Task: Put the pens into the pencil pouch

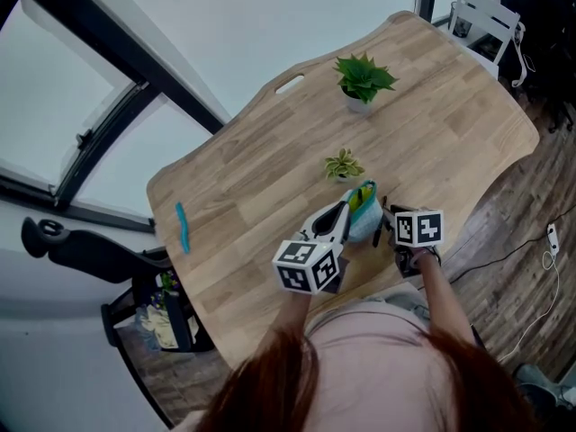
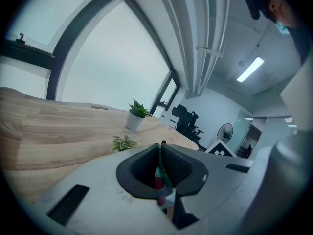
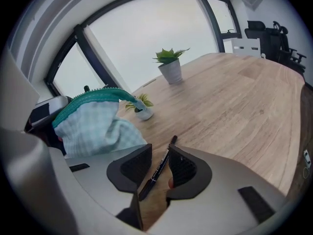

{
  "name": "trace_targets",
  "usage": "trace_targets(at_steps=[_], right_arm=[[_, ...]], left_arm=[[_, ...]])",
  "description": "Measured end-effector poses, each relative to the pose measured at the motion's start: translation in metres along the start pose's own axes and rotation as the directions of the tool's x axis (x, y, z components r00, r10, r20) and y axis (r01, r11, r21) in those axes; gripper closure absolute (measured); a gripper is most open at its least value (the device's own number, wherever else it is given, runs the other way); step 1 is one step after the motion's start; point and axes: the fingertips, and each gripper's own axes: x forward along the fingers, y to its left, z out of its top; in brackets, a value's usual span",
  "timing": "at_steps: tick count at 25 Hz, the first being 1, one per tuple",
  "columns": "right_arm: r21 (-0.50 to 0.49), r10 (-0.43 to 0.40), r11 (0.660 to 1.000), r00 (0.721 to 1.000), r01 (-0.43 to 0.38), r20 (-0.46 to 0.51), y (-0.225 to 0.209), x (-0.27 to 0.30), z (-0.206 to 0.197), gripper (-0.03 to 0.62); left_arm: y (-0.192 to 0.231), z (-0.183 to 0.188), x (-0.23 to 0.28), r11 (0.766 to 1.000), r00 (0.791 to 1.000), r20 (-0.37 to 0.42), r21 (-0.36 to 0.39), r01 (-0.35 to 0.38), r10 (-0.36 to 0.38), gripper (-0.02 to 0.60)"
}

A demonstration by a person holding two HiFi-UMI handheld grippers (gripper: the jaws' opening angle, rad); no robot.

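The checked pale-blue pencil pouch (image 1: 363,211) with a teal zip hangs over the near part of the wooden table (image 1: 270,178). My left gripper (image 1: 345,219) is shut on its zip edge; the left gripper view shows fabric (image 2: 164,180) pinched between the pads. Just right of the pouch (image 3: 93,126) my right gripper (image 1: 392,226) points down at the table. In the right gripper view a black pen (image 3: 157,169) lies on the wood between the parted jaws of the right gripper (image 3: 159,163), close to the right pad and not gripped. A teal pen (image 1: 183,227) lies at the table's far left edge.
Two potted plants stand on the table, a small one (image 1: 343,166) just beyond the pouch and a larger one (image 1: 363,81) farther back. A black chair (image 1: 81,246) is off the left edge and a white chair (image 1: 481,21) past the far right corner.
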Motion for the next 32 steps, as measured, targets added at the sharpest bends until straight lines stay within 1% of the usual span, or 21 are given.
trace_targets(at_steps=[6,11,17,18,20,22,24,30,32], right_arm=[[0.044,-0.004,0.999,0.997,0.007,-0.073,-0.003,0.015,-0.007,0.483],[0.107,-0.009,0.994,0.994,0.021,-0.108,-0.007,0.025,-0.008,0.477],[0.104,-0.059,0.992,0.985,0.076,-0.164,-0.012,0.031,-0.014,0.474],[0.098,-0.071,0.991,0.983,0.089,-0.171,-0.014,0.031,-0.014,0.479],[0.082,-0.106,0.989,0.977,0.123,-0.186,-0.017,0.031,-0.014,0.525],[0.067,-0.132,0.987,0.973,0.147,-0.189,-0.019,0.03,-0.014,0.542],[0.064,-0.138,0.986,0.974,0.151,-0.179,-0.02,0.03,-0.015,0.551],[0.087,-0.121,0.987,0.98,0.136,-0.158,-0.021,0.03,-0.015,0.56],[0.104,-0.104,0.987,0.982,0.121,-0.156,-0.02,0.029,-0.016,0.56]], left_arm=[[-0.002,-0.001,0.0,1.0,1.0,-0.007,0.008,-0.002,0.002,0.568],[0.004,-0.001,-0.002,1.0,1.0,-0.012,0.005,-0.015,0.015,0.568],[0.007,-0.001,-0.002,1.0,1.0,-0.012,-0.001,-0.022,0.022,0.568],[0.007,-0.002,-0.002,1.0,1.0,-0.014,0.0,-0.022,0.022,0.568],[0.008,-0.003,-0.002,1.0,1.0,-0.02,0.001,-0.023,0.023,0.568],[0.007,-0.003,-0.001,1.0,1.0,-0.023,0.0,-0.021,0.021,0.568],[0.007,-0.003,-0.001,1.0,1.0,-0.023,-0.001,-0.019,0.019,0.568],[0.007,-0.001,0.0,1.0,1.0,-0.021,0.008,-0.022,0.022,0.568],[0.006,0.0,-0.001,1.0,0.999,-0.021,0.009,-0.024,0.024,0.568]])
